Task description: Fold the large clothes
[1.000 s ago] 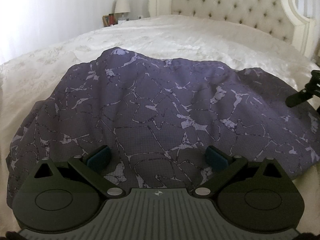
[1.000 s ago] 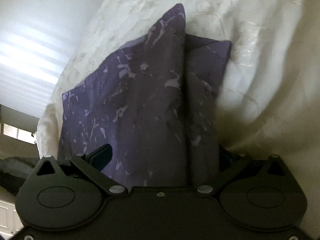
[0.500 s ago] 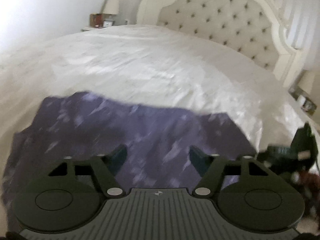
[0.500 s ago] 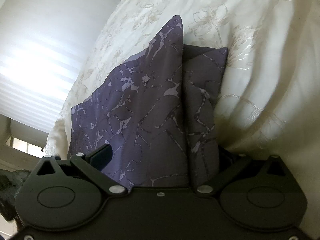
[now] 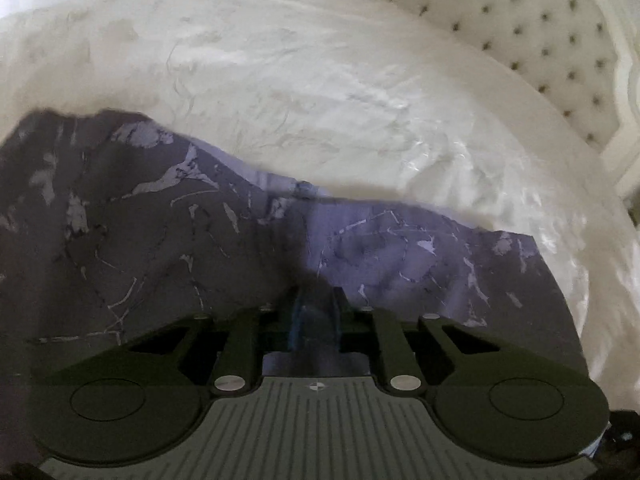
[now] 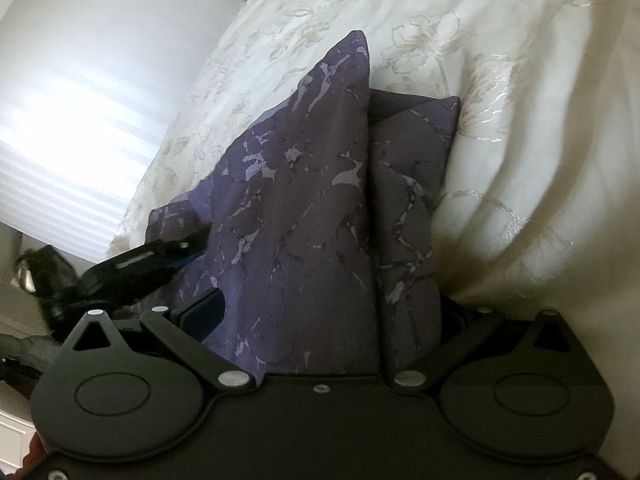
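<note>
The soft, limp purple marble-patterned garment [image 5: 200,248] wants edge holds: left gripper [image 5: 316,312] has just been closing and pinches it, right gripper [image 6: 332,312] spread wide around a fold.

There are no words or numbers to read here. The only sign is a small round mark split into black and white quarters [image 5: 316,386]. It sits on the ribbed grey body of the left gripper [image 5: 316,322], just behind its two fingers and in the middle between the two silver pins.
</note>
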Tool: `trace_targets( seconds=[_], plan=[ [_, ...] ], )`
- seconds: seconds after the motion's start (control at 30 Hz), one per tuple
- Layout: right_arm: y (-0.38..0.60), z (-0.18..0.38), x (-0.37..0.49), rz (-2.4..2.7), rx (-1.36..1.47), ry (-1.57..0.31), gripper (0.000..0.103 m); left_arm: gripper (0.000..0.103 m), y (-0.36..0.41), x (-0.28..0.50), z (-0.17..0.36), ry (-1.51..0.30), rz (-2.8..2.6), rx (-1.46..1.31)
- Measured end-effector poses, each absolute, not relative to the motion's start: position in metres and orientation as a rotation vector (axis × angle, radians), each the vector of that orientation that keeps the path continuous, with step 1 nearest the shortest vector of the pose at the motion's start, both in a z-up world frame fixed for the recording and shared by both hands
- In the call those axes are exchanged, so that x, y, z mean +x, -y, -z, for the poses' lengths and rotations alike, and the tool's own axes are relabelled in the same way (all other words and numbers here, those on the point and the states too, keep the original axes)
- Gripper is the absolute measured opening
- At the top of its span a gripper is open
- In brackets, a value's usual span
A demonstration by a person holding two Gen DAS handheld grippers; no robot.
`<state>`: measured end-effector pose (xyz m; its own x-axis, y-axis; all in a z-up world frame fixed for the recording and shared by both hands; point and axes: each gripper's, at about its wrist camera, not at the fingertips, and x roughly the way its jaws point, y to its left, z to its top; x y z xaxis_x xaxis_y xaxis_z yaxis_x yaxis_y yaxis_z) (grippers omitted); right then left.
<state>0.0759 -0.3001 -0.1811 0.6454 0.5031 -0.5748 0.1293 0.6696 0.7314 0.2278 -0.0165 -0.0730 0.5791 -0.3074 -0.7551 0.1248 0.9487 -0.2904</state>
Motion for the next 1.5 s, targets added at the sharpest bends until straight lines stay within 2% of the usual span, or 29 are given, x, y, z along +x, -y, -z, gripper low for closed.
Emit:
trace_targets(
  seconds=[0.33, 0.73, 1.07, 1.3, 1.37, 1.5],
  plan=[
    [0.306, 0.183, 0.073, -0.252, 0.861, -0.850, 0.103, 0.015, 0.021, 0.220, 0.061, -0.904, 0.243, -0.165],
    [0.305, 0.181, 0.071, -0.247, 0.866, -0.844, 0.103, 0.016, -0.009, 0.124, 0.054, -0.891, 0.238, -0.222],
    [0.305, 0.179, 0.069, -0.245, 0.861, -0.840, 0.103, 0.016, -0.011, 0.090, 0.045, -0.884, 0.235, -0.259],
    [0.309, 0.178, 0.064, -0.267, 0.882, -0.822, 0.103, 0.016, 0.004, 0.086, 0.066, -0.910, 0.255, -0.163],
    [0.310, 0.176, 0.063, -0.276, 0.881, -0.817, 0.100, 0.016, 0.007, 0.086, 0.067, -0.908, 0.254, -0.143],
    [0.306, 0.166, 0.061, -0.249, 0.819, -0.828, 0.085, 0.016, 0.005, 0.085, 0.067, -0.904, 0.260, -0.156]
  ],
)
